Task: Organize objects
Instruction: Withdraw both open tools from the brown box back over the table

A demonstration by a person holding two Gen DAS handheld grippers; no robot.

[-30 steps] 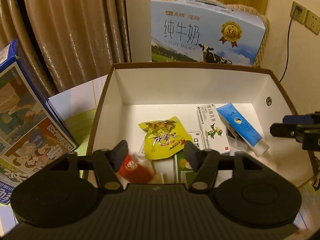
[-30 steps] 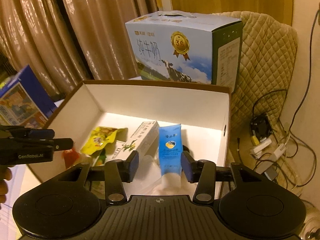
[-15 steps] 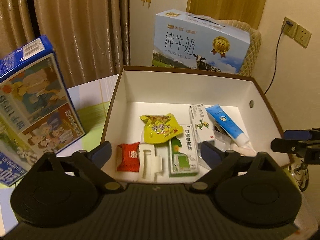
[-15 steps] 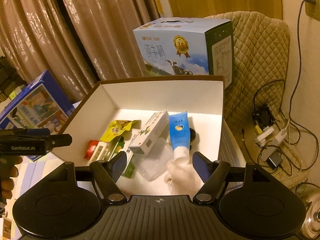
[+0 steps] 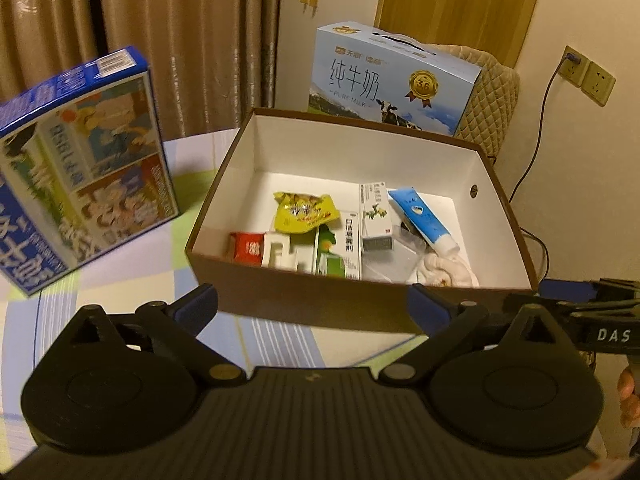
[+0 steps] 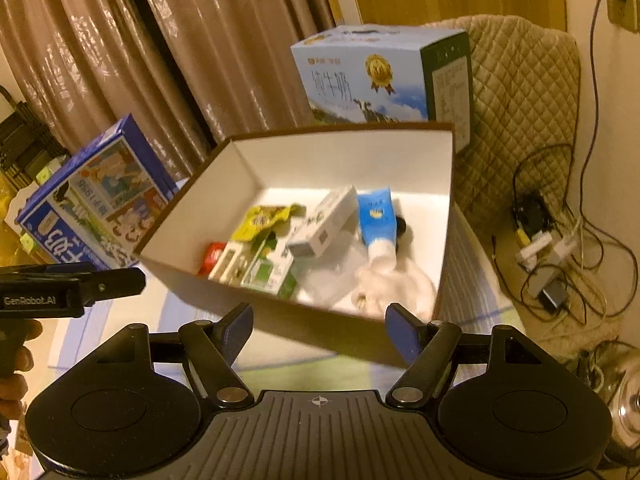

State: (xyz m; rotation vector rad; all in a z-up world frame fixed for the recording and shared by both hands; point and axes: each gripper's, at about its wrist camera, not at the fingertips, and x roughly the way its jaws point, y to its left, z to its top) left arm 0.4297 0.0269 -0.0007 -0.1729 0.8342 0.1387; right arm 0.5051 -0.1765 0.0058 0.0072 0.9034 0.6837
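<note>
The brown box (image 5: 352,308) with white walls sits on a checked cloth (image 5: 132,280) in the left wrist view, in the middle of the scene, just past the tongs. Inside it, from left to right, lie a red packet (image 5: 246,246), a white plastic piece (image 5: 280,252), a green and white carton (image 5: 336,248) with a yellow pouch (image 5: 306,212) at its far end, a white carton (image 5: 375,216), a blue tube (image 5: 420,218) and a white cloth (image 5: 444,274) in the near right corner. The left gripper (image 5: 314,306) is spread wide and holds nothing, and it hangs in front of the near wall. A blue picture box (image 5: 80,172) stands to the left on the cloth. A milk case (image 5: 388,80) stands behind the far wall. The right gripper shows at the right edge, near the box corner. In the right wrist view, the brown box (image 6: 320,328) looks tilted, and the same things lie in it. The right gripper (image 6: 320,330) is spread wide and empty, close to the near wall. The left gripper (image 6: 72,286) pokes in from the left, beside the near left corner. Cables (image 6: 560,232) lie on the floor to the right.
</note>
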